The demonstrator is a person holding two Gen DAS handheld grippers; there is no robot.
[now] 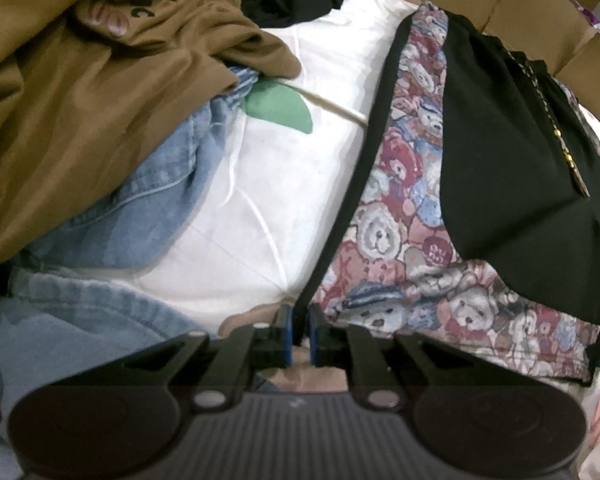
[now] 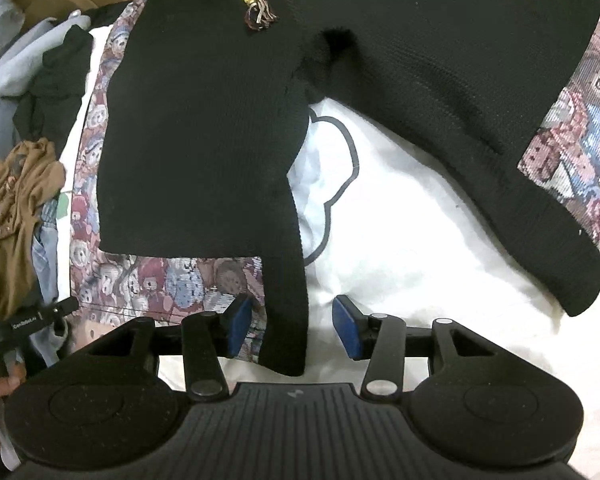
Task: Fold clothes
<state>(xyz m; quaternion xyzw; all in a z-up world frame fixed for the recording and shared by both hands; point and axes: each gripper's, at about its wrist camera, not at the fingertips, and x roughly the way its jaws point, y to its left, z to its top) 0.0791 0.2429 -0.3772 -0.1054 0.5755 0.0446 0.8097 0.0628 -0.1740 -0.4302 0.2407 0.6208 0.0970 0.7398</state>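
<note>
My left gripper (image 1: 300,330) pinched together on edge of bear sweater (image 1: 384,216), I think; view there poor. My right gripper (image 2: 294,326) spread apart, black hem strip between pads. Sweater lies flat on white bed (image 2: 400,240). Grab hem deep, keep corners level.

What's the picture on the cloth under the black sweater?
Teddy bears in red, blue and cream, clearest in the left wrist view.

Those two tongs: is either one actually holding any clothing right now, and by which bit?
The left tongs are shut on the black-trimmed bottom corner of the teddy-bear cardigan. The right tongs are open, straddling its black front band without gripping.
</note>
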